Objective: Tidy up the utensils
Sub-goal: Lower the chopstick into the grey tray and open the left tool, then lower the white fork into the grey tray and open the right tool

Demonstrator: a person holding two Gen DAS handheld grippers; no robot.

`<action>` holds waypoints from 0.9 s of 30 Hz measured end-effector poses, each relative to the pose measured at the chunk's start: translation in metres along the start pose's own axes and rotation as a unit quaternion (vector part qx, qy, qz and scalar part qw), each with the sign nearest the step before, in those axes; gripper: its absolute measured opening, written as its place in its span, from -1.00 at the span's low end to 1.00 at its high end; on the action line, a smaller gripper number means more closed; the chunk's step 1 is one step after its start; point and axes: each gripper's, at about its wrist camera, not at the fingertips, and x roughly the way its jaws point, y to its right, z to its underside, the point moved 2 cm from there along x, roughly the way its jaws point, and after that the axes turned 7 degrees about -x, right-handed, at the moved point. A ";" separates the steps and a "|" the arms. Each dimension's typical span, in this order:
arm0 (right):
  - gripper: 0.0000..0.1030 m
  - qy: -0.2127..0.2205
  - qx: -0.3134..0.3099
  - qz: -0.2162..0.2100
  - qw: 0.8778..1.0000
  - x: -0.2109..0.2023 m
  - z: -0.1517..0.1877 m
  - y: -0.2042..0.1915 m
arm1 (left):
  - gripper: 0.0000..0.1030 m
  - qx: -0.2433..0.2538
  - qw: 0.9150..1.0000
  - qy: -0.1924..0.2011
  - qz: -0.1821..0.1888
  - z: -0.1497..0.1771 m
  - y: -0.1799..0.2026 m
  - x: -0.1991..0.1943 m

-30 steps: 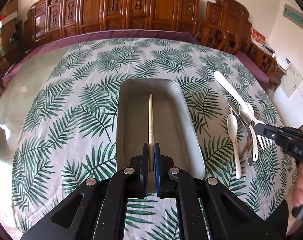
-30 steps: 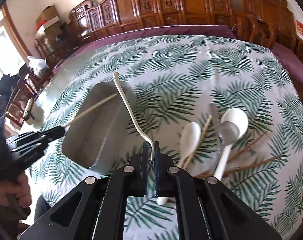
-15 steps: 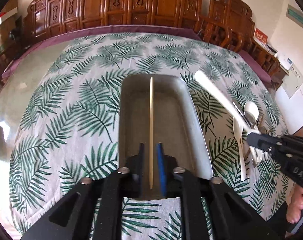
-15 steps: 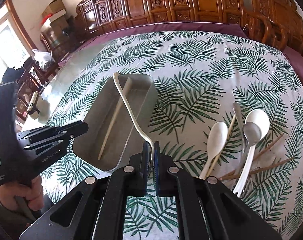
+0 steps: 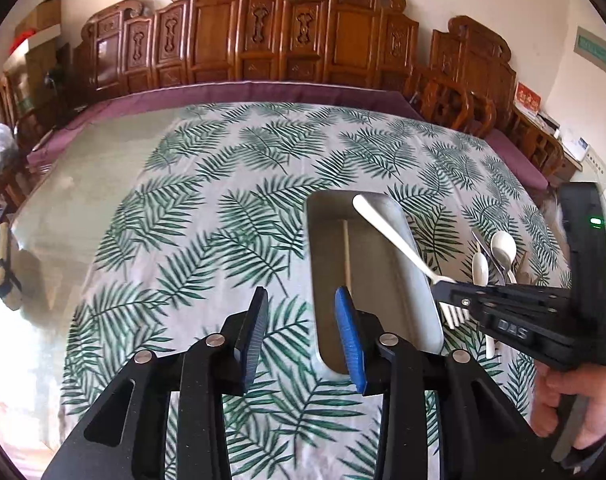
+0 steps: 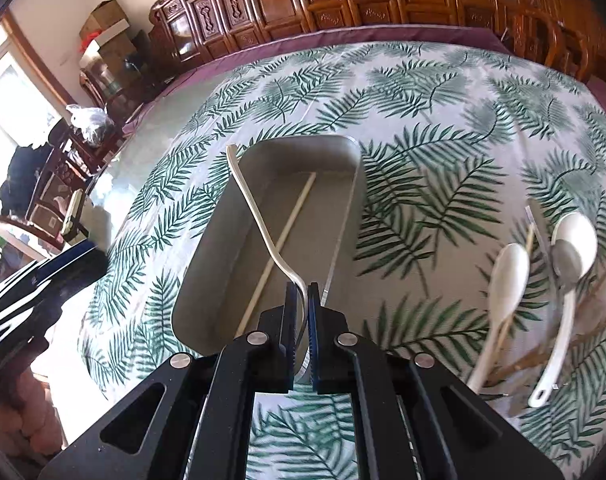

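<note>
A grey metal tray (image 5: 314,248) (image 6: 303,160) lies on the leaf-print cloth with one pale wooden chopstick (image 5: 347,252) (image 6: 287,236) flat inside it. My left gripper (image 5: 301,300) hangs just left of the tray's near end, jaws opening, with nothing between them. It shows blurred at the left edge of the right wrist view (image 6: 43,272). My right gripper (image 6: 302,292) (image 5: 443,286) is shut on the neck of a silver fork (image 6: 255,208) (image 5: 391,232). The fork's handle reaches out above the tray, and its tines point back toward me.
Right of the tray lie white spoons (image 6: 507,280) (image 5: 479,268), a metal spoon (image 6: 567,256) and brown chopsticks (image 6: 583,336) in a loose heap. Carved wooden chairs (image 5: 263,40) ring the far side. A person's hand (image 5: 575,404) grips the right tool.
My left gripper let go of the chopstick, which now lies in the tray, then widened and drew back to the left. The right gripper carried the fork over the tray.
</note>
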 end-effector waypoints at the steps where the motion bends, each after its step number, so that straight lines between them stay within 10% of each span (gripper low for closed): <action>1: -0.88 -0.002 0.005 0.000 1.000 0.004 -0.001 0.000 | -0.35 -0.001 1.000 0.001 0.000 0.000 -0.002 -0.002; 15: -0.83 -0.023 0.011 0.017 1.000 0.038 -0.008 -0.018 | -0.34 -0.013 1.000 0.011 -0.007 0.003 -0.026 -0.020; 27: -0.83 0.047 -0.041 0.013 0.998 -0.034 0.013 -0.005 | 0.20 -0.002 1.000 0.017 0.007 0.006 0.000 -0.023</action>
